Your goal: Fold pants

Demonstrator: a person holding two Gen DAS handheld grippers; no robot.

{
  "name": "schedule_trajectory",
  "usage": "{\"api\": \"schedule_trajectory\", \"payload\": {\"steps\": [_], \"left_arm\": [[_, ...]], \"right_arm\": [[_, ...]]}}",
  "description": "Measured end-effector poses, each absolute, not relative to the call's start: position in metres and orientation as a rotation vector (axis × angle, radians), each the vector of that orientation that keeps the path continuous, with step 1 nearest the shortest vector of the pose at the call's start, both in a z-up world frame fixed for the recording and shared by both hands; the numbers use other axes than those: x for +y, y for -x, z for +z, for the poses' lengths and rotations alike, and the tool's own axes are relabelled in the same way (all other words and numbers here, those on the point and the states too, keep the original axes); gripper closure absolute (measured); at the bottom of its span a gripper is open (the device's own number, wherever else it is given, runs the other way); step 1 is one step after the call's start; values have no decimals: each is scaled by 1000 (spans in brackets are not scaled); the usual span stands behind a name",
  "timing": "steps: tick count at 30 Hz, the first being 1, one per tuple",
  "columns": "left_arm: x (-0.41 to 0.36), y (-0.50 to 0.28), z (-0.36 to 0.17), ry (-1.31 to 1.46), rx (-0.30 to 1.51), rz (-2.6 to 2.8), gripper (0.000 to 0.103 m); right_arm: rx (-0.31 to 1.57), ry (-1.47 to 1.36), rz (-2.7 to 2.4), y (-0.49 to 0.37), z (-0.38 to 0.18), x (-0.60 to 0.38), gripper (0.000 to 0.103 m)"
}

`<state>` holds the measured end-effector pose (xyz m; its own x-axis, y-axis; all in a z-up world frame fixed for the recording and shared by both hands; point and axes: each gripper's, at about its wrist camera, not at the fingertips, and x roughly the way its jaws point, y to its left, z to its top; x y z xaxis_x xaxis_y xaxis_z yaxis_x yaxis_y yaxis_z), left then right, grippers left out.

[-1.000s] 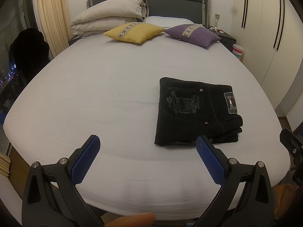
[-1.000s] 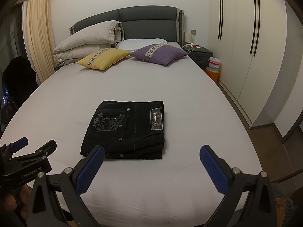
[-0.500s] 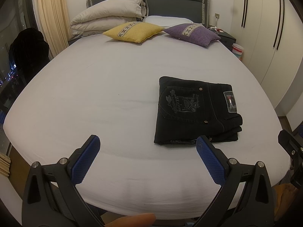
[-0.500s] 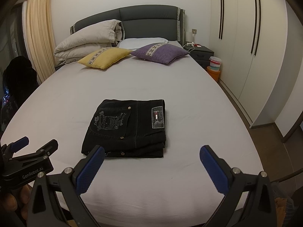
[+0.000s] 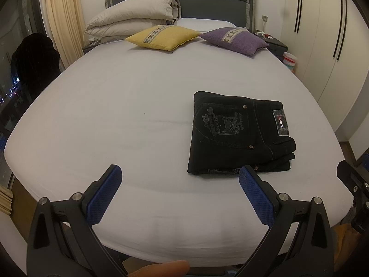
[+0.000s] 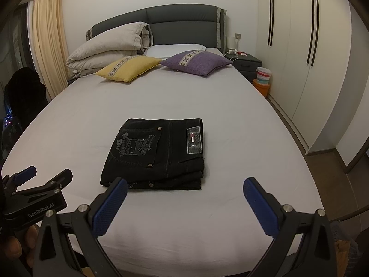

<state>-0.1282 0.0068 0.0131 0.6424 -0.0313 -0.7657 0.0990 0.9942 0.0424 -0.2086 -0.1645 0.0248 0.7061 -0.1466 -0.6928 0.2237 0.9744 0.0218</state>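
Black pants [image 5: 239,136] lie folded into a flat stack on the white bed [image 5: 115,115], back pocket print and waist label facing up. They also show in the right wrist view [image 6: 156,154]. My left gripper [image 5: 180,173] is open and empty, held above the bed's near edge, left of the pants. My right gripper [image 6: 184,184] is open and empty, just short of the pants' near edge. The left gripper's body [image 6: 34,198] shows at the lower left of the right wrist view.
A yellow cushion [image 5: 161,37], a purple cushion [image 5: 233,39] and a folded beige duvet [image 5: 131,23] lie at the headboard. A nightstand [image 6: 244,64] and wardrobe doors [image 6: 299,46] stand to the right. A dark garment [image 5: 34,62] hangs at the left.
Both grippers have drawn back and lifted slightly from the pants. The pants have not moved. Both stay open.
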Motion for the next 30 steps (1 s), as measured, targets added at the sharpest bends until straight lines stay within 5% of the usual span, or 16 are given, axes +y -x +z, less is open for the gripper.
{"api": "schedule_trajectory", "payload": {"steps": [30], "left_arm": [[7, 130, 11, -85, 877, -77, 0]], "right_arm": [[777, -115, -201, 215, 12, -155, 0]]}}
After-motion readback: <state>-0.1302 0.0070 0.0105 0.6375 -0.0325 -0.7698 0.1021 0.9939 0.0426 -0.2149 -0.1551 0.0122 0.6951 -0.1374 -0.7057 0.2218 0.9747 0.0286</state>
